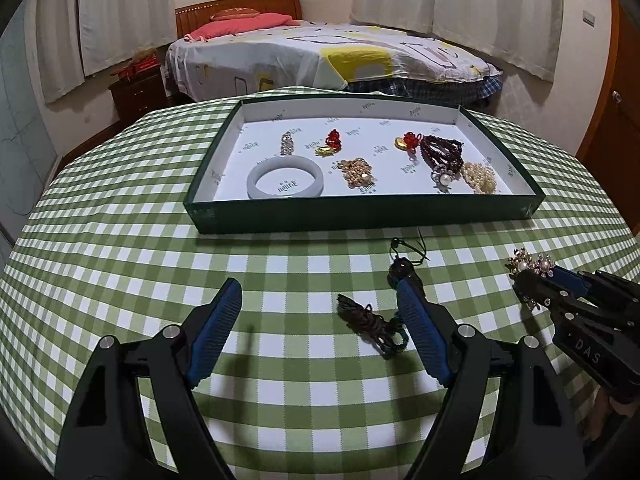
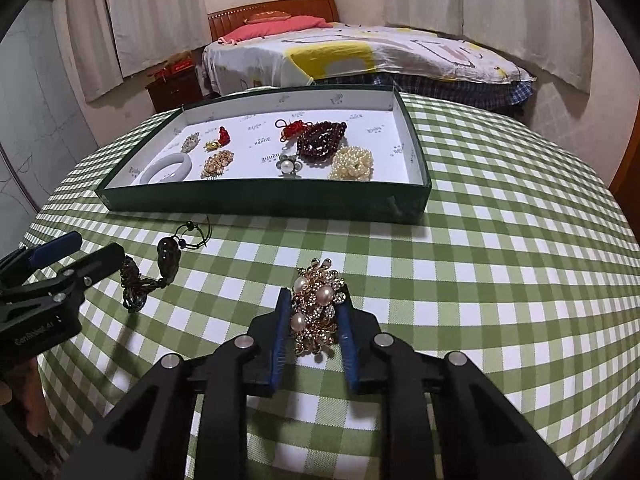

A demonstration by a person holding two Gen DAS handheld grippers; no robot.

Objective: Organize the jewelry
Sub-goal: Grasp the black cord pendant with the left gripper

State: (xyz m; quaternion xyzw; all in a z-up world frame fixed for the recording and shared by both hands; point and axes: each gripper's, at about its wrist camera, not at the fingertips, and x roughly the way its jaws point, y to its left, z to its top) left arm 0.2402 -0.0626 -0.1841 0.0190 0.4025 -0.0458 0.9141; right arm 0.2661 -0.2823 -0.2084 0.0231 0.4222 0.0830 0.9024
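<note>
Fingers (image 2: 280, 336) of the right gripper (image 2: 314, 300) pinch a gold brooch (image 2: 316, 312) between their blue pads. Brooch appearance: clustered gilt leaves set with small clear stones and three round pearls. It lies on the green-checked tablecloth (image 2: 500, 300), on the near side of the green tray (image 2: 256, 200) and well apart from it.

Left gripper (image 1: 320, 300): fingers spread wide, pads pressing on nothing. A dark corded necklace (image 1: 368, 320) with a dark oval pendant (image 1: 398, 270) lies on the cloth between those fingers, close to the right-hand pad, also on the near side of the tray.

Tray contents, on white printed lining: a pale grey bangle (image 1: 285, 181) at the near left corner, a gold chain cluster (image 1: 357, 172) beside it, dark red beads (image 1: 444, 152), a pearl bunch (image 1: 480, 178) at the near right, and two red-knotted gold charms further back.
</note>
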